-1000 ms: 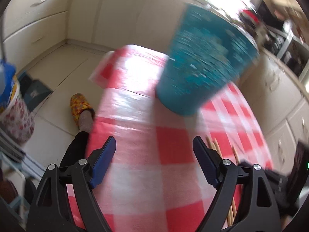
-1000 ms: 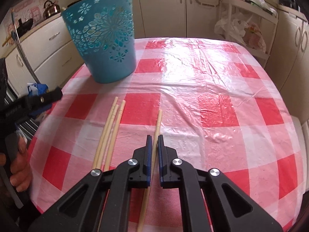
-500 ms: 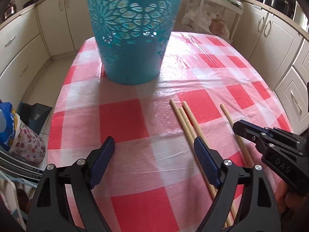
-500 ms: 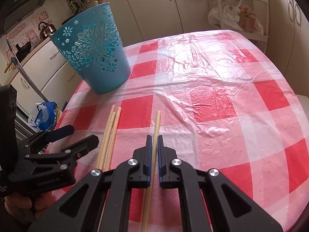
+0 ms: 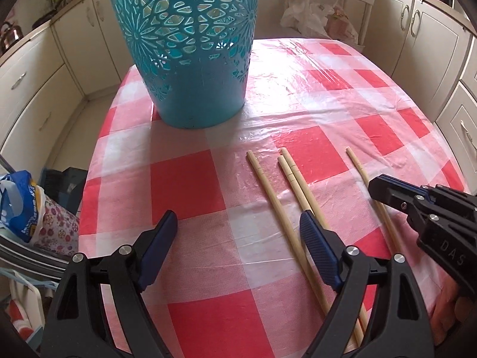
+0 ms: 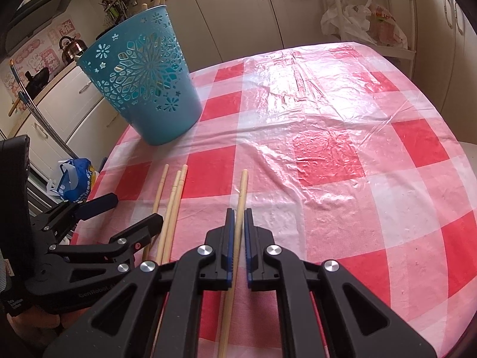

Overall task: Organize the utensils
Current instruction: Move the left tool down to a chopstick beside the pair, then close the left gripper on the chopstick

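Note:
A teal cut-out basket (image 5: 190, 47) stands at the far left of the checked table (image 5: 372, 95); it also shows in the right wrist view (image 6: 143, 86), with stick ends poking above its rim. Several wooden chopsticks lie on the cloth. Three chopsticks (image 5: 286, 197) lie together, also seen in the right wrist view (image 6: 170, 208). My left gripper (image 5: 238, 223) is open above the cloth, its right finger over them. My right gripper (image 6: 237, 217) has its jaws closed around a single chopstick (image 6: 241, 191), apart on the right (image 5: 357, 167).
Cream cabinets (image 5: 41, 77) surround the table. A blue and floral bag (image 5: 32, 211) sits on the floor at the left. A white rack with plastic bags (image 6: 366, 21) stands behind the table. The table's front edge is near both grippers.
My left gripper has swung round from the table's side to face the basket and chopsticks, then moved closer over the three chopsticks. My right gripper has stayed on the single chopstick.

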